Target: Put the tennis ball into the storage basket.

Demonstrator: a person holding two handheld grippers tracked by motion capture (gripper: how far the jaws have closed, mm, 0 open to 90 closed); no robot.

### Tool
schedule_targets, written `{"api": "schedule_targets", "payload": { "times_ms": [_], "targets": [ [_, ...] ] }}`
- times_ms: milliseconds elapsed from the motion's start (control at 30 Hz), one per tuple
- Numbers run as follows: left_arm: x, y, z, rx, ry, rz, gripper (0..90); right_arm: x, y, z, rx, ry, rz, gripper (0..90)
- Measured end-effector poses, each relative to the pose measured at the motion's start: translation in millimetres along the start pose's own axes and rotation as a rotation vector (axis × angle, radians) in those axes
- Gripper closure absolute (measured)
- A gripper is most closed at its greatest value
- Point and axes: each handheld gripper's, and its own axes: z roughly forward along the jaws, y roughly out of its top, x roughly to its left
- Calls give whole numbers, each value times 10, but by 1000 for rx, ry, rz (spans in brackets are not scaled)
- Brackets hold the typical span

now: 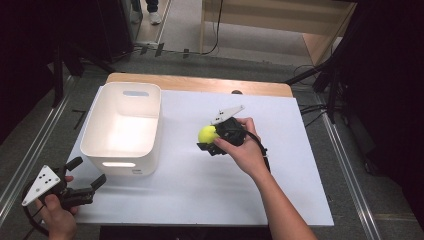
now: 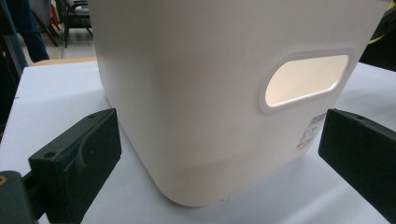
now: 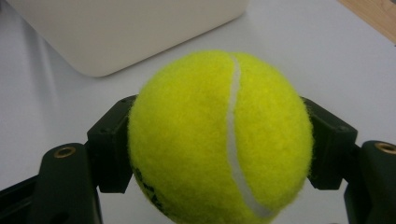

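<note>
The left gripper point(image 1: 82, 187) waits at the table's point(image 1: 210, 200) near-left corner, jaws wide apart and holding nothing, facing the empty white bin point(image 1: 100, 145). Right of the bin, the right gripper point(image 1: 209, 141) has its jaws clamped on a tennis ball point(image 1: 206, 134) just above mid-table. Judging by this, the pickup looks done and the drop into the bin remains; a round ball has no long axis, and its seam runs roughly away from the gripper.

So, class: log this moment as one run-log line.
right gripper: shut on yellow felt tennis ball | left gripper: open | white plastic bin: empty
</note>
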Motion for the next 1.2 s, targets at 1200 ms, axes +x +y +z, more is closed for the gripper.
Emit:
{"api": "schedule_targets", "payload": {
  "times_ms": [1200],
  "targets": [
    [0,1,3,2,-3,-1,0,152,308,161,-8,42,-54,235]
  ]
}}
